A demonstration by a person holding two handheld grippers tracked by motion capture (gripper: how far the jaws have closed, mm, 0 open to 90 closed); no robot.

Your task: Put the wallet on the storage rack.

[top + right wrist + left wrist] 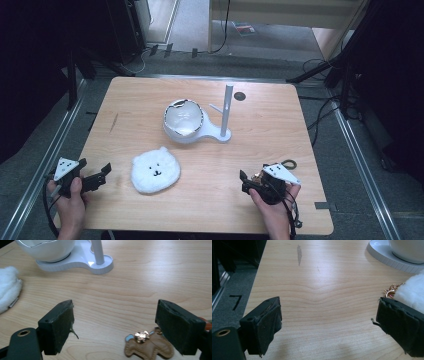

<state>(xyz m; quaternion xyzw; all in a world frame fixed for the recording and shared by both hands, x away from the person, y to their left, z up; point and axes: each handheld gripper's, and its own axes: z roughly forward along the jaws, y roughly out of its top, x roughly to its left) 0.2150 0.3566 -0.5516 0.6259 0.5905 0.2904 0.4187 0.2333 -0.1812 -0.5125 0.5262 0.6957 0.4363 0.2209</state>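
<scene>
Keychain pickup barely begun, right gripper (pixel 115 327) open over the brown leather charm (pixel 148 347).

Right jaws stand wide apart with the horse-shaped charm lying on the table (pixel 210 210) between them, close to one pad, not yet pinched. Left gripper (pixel 328 325) hovers open and empty near the left edge, beside the white plush bear face (pixel 155 170). White stand (pixel 226 112) with its bowl (pixel 183 119) waits farther back; nothing hangs on its peg yet.

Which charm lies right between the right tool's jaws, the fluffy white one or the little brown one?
The brown charm: small, flat, leather-like, with a gold clasp, lying between the open jaws of the right tool. The white bear-face charm is big and fluffy, nearer the left tool.
</scene>
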